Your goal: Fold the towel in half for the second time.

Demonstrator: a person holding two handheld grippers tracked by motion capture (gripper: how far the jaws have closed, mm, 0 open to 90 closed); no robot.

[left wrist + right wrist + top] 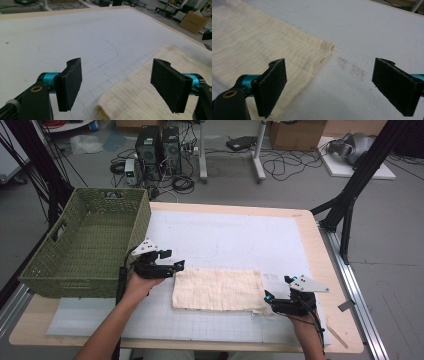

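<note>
High view: a cream, crinkled folded cloth (pixel 217 290) lies flat on the white foam mat (pixel 235 235), between both grippers, beside a woven green basket (pixel 90 242). Left gripper view: the left gripper (pixel 116 85) is released, its jaws straddling the cloth's rolled corner. Right gripper view: the right gripper (pixel 329 86) gapes, grasping nothing.

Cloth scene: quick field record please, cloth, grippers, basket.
cloth: cream cloth, folded into a long strip, flat on the white mat
left gripper: at the cloth's left end, jaws open and not touching it; the folded corner lies below the gap
right gripper: at the cloth's right end, jaws open, the cloth's corner ahead of its left pad
basket: green woven basket at the table's left edge, nothing seen inside
held: nothing
</note>
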